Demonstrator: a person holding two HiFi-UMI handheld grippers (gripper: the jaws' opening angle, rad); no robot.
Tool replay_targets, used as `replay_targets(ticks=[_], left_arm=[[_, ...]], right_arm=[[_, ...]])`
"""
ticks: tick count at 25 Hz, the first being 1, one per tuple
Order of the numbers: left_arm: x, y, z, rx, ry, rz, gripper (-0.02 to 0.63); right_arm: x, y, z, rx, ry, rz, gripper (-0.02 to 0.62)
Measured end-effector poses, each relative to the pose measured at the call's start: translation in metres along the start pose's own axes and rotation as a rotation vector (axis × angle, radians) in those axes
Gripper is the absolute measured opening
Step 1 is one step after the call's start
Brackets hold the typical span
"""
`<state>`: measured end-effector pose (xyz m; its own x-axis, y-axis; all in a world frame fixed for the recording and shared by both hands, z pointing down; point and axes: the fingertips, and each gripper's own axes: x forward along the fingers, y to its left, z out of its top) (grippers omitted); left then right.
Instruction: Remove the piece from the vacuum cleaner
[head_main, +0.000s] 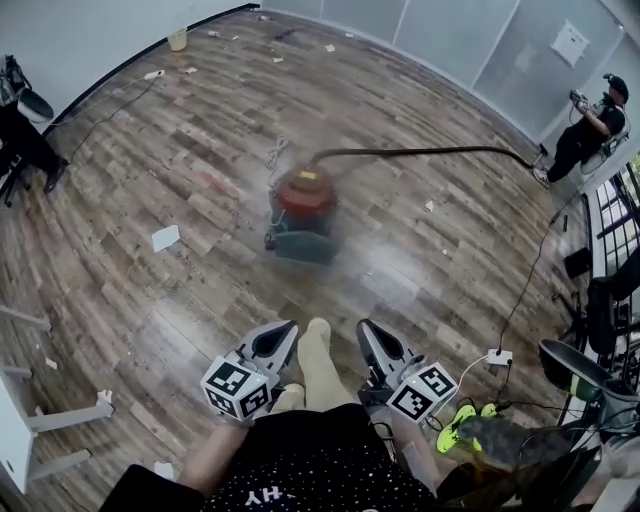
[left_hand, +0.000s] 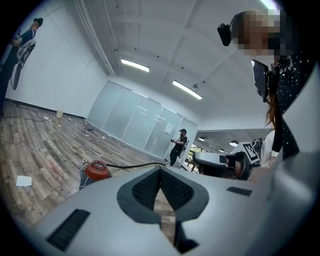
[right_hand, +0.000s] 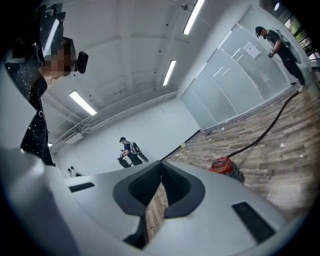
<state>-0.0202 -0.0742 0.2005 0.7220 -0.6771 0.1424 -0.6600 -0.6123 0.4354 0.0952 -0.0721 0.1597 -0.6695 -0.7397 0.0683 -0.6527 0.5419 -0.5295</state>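
A red vacuum cleaner (head_main: 302, 203) stands on the wooden floor some way ahead of me, blurred in the head view. Its black hose (head_main: 430, 152) runs off to the right toward a person (head_main: 590, 125). The vacuum also shows small in the left gripper view (left_hand: 97, 170) and in the right gripper view (right_hand: 224, 165). My left gripper (head_main: 284, 336) and right gripper (head_main: 368, 334) are held close to my body, far short of the vacuum. Both are shut with nothing between the jaws.
Paper scraps (head_main: 165, 237) litter the floor. A white power strip (head_main: 498, 356) with cables lies at the right. Chairs and gear (head_main: 590, 370) crowd the right edge. White table legs (head_main: 45, 420) stand at the left. A second person (right_hand: 129, 151) stands by the far wall.
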Motion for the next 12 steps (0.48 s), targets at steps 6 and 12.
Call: replay_targets(ticks=[6, 12], left_arm=[[0.059, 0.041, 0.023, 0.045, 0.007, 0.034, 0.008], [0.134, 0.072, 0.061, 0.086, -0.044, -0.012, 0.008]], right_arm=[[0.045, -0.066, 0.028, 0.03, 0.004, 0.007, 0.012], [0.081, -0.138, 0.063, 0.032, 0.024, 0.032, 0.012]])
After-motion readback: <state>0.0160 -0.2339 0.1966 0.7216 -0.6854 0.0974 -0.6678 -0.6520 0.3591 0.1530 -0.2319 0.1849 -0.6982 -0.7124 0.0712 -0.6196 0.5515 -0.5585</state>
